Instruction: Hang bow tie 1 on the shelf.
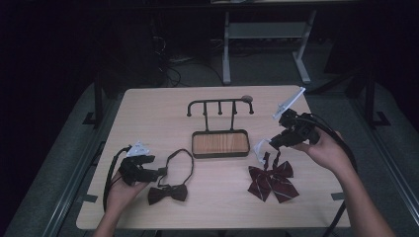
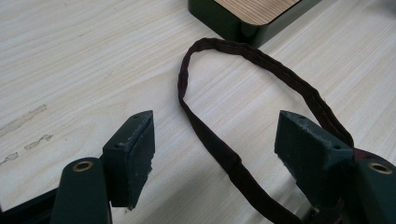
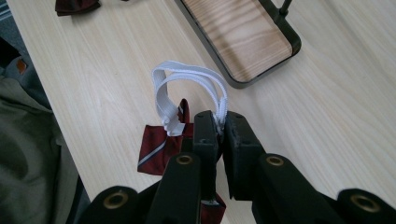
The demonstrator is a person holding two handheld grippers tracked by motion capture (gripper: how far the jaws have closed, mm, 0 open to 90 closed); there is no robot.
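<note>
Table (image 1: 148,108) fills mid frame in the high view, w/ a black hook rack on a wood-inlaid tray (image 1: 220,143) at centre. Likely that's where the ties go, so both are being taken by their neck loops rather than the bows.

Striped red bow tie (image 1: 273,181) lies lower right of the table, bow flat on the top, its white elastic strap (image 3: 189,77) pulled up off it. Dark bow tie (image 1: 168,192) sits lower left, its dark neck band (image 2: 261,60) lying as an open loop on the wood, running up toward the tray corner.

Right gripper (image 3: 220,122), mid right in the high view, is closed tight on the white strap; loop stands up above the pads, ready to drop over a hook, I'd judge. Hand is raised, wrist cocked, jaws aimed down-left at the bow.

Left gripper (image 2: 215,140), lower left, is wide open & holding nothing; band passes betw. the pads, not pinched yet. Hand low, forearm in from bottom edge, jaws pointing right.
</note>
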